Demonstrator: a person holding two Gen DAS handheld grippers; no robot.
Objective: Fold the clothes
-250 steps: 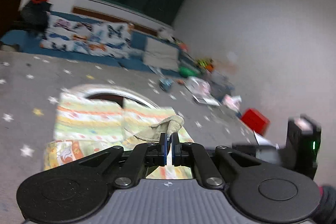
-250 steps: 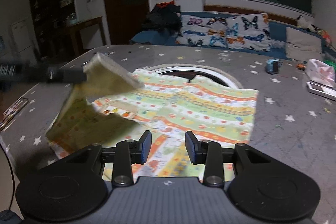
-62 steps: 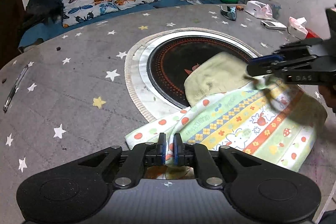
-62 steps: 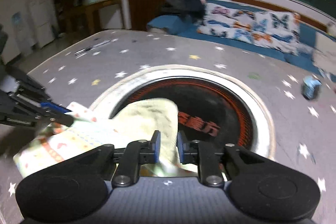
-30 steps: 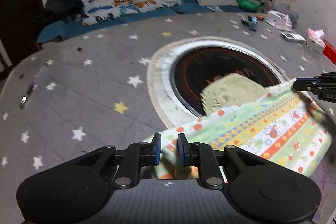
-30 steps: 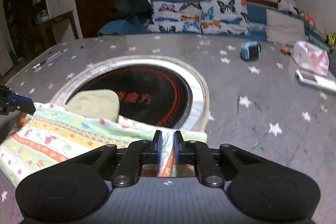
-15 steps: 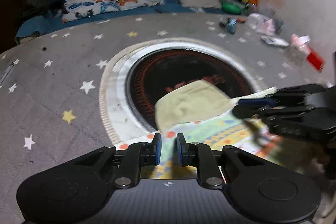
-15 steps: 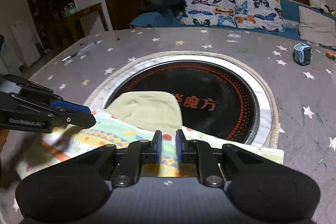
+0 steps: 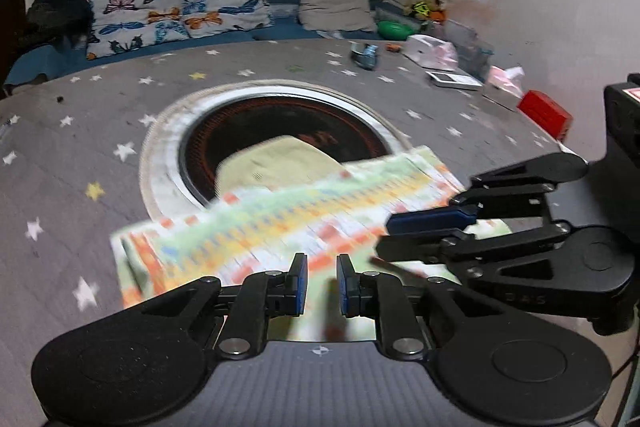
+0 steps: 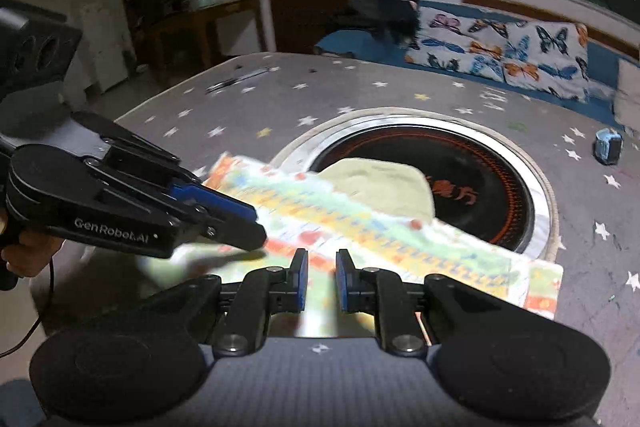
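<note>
A striped, brightly printed garment (image 9: 304, 215) (image 10: 380, 227) lies as a folded band on the grey star-print table (image 9: 100, 131). Its pale yellow-green part (image 9: 276, 163) rests over the black round hob (image 9: 280, 119). My left gripper (image 9: 322, 283) sits low over the band's near edge with its jaws narrow and cloth between the pads. My right gripper (image 10: 321, 279) is the same, narrow with cloth in the gap. The two grippers are close together: the right gripper (image 9: 384, 235) reaches in from the right in the left wrist view, and the left gripper (image 10: 256, 227) reaches in from the left in the right wrist view.
At the table's far right lie a small blue object (image 9: 365, 55), a white flat device (image 9: 452, 79), tissue packs and a red box (image 9: 544, 111). A pen (image 10: 236, 79) lies at the far left. A sofa with butterfly cushions (image 9: 180, 7) stands behind the table.
Both grippers have swung toward each other and now nearly meet over the garment. The garment's ends came along with them, so it lies as a shorter band in front of the hob.
</note>
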